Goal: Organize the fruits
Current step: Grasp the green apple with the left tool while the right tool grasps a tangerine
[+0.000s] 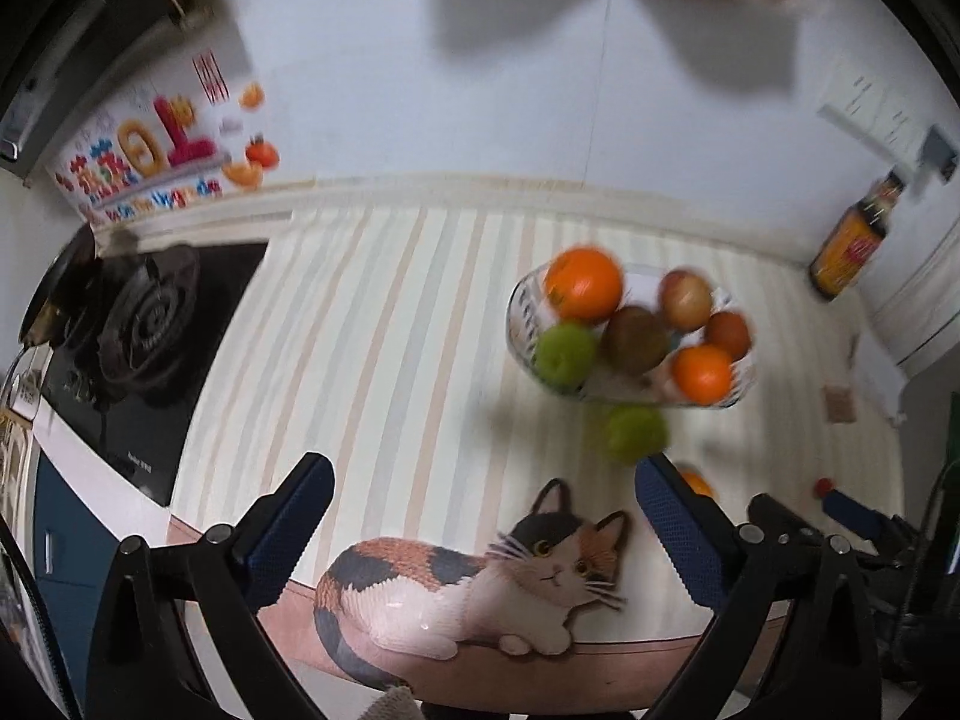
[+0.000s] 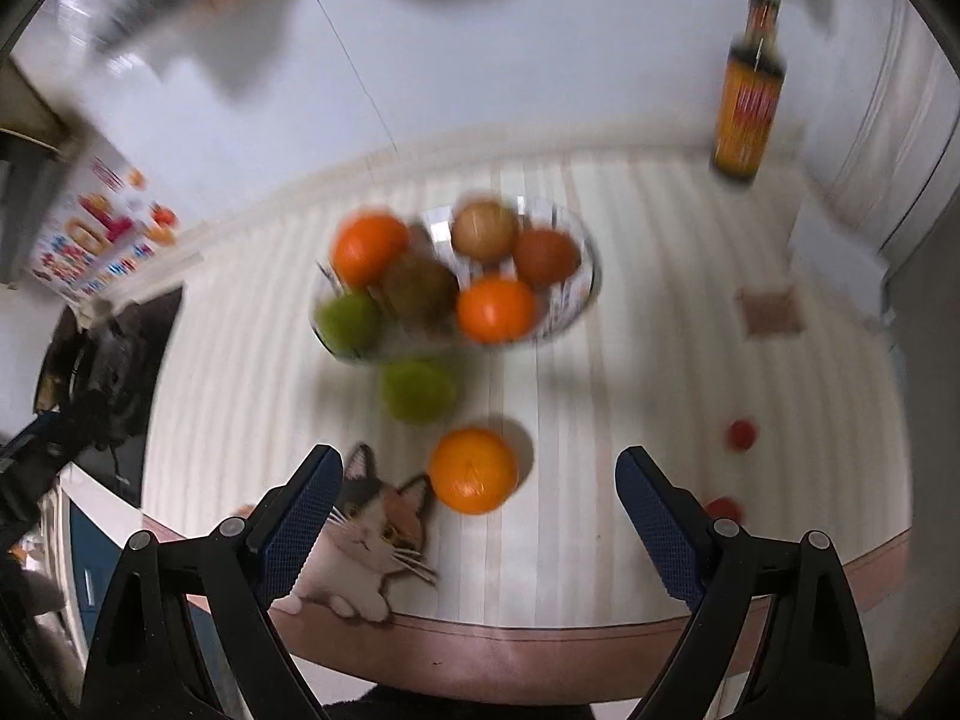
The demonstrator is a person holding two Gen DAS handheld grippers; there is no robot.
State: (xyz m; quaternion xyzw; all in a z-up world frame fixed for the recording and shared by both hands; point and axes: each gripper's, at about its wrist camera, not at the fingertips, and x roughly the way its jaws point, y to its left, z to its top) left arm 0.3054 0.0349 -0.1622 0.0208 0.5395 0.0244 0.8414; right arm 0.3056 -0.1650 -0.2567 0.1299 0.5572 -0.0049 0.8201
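A glass bowl [image 2: 576,294] on the striped mat holds several fruits: oranges, a green apple, a kiwi and reddish apples; it also shows in the left wrist view [image 1: 522,324]. A loose green apple [image 2: 417,390] lies just in front of the bowl, also in the left wrist view [image 1: 636,435]. A loose orange [image 2: 474,471] lies nearer, between and just beyond the fingers of my right gripper [image 2: 480,516], which is open and empty. My left gripper [image 1: 483,516] is open and empty above the cat picture; the orange [image 1: 696,483] peeks past its right finger.
A dark sauce bottle [image 2: 747,114] stands at the back right by the wall. A gas hob [image 1: 144,330] lies to the left of the mat. Two small red items [image 2: 743,433] and a brown square [image 2: 771,312] lie on the right. A cat picture [image 1: 480,588] marks the mat's front edge.
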